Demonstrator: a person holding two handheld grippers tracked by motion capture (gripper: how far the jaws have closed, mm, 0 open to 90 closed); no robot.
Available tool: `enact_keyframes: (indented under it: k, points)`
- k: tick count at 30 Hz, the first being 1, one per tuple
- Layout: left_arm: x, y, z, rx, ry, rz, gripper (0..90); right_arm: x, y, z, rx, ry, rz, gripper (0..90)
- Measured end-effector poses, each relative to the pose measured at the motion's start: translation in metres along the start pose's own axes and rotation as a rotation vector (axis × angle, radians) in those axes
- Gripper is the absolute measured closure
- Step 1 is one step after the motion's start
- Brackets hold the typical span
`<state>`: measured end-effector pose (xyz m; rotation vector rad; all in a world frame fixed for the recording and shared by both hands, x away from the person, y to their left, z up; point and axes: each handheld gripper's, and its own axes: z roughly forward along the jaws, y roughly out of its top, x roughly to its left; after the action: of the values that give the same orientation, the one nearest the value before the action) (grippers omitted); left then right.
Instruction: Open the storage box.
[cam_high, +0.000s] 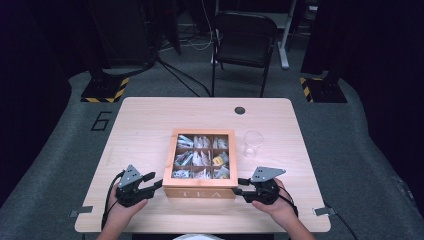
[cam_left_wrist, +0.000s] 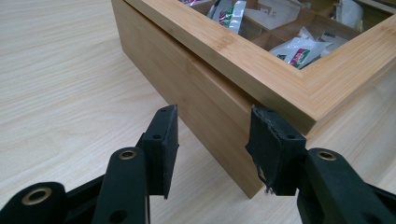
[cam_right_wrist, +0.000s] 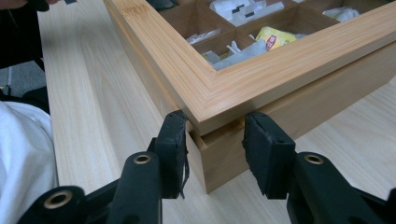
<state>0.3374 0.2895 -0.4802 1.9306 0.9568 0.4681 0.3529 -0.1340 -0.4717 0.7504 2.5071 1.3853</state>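
Note:
A wooden tea box (cam_high: 200, 193) marked TEA stands at the table's middle near the front edge, and its glass-paned lid (cam_right_wrist: 243, 79) shows several compartments of tea bags (cam_high: 199, 157), one of them yellow (cam_right_wrist: 273, 37). My left gripper (cam_high: 156, 180) is at the box's near left corner. Its pads (cam_left_wrist: 163, 140) straddle that corner (cam_left_wrist: 224, 121) and rest against both faces. My right gripper (cam_high: 238, 186) is at the near right corner, its pads (cam_right_wrist: 266, 149) pressed on the lid's corner, with a thin gap under the lid.
An empty clear glass (cam_high: 252, 142) stands just right of the box's far corner. A small dark round hole (cam_high: 240, 110) sits near the table's far edge. A black chair (cam_high: 245, 40) stands beyond the table. White clothing (cam_right_wrist: 23, 154) lies at the near edge.

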Motion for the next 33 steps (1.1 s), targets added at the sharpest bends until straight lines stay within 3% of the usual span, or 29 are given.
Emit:
enact_keyframes:
  k: [6, 9, 11, 19, 27, 29, 33]
  points:
    - [-0.006, 0.002, 0.0, -0.018, -0.007, -0.007, 52.2, -0.001, 0.004, -0.005, -0.042, 0.004, 0.022, 59.5]
    - [-0.007, 0.003, -0.001, -0.015, 0.002, 0.017, 52.6, -0.001, 0.005, -0.006, -0.051, 0.008, 0.024, 59.6]
    - [-0.007, 0.003, -0.002, -0.029, -0.01, 0.0, 52.3, -0.001, 0.006, -0.006, -0.048, 0.005, 0.027, 59.7]
    - [-0.011, 0.005, -0.004, -0.042, -0.038, 0.001, 52.3, -0.002, 0.008, -0.008, -0.072, 0.007, 0.029, 60.1]
    - [-0.02, 0.008, 0.002, -0.042, -0.074, 0.013, 52.3, -0.002, 0.008, -0.007, -0.07, 0.004, 0.027, 60.1]
    - [-0.023, 0.009, 0.003, -0.035, -0.102, 0.004, 52.3, -0.002, 0.008, -0.007, -0.066, 0.006, 0.025, 60.1]
    - [-0.026, 0.011, 0.006, -0.054, -0.101, 0.001, 52.2, -0.001, 0.007, -0.006, -0.058, 0.003, 0.027, 60.1]
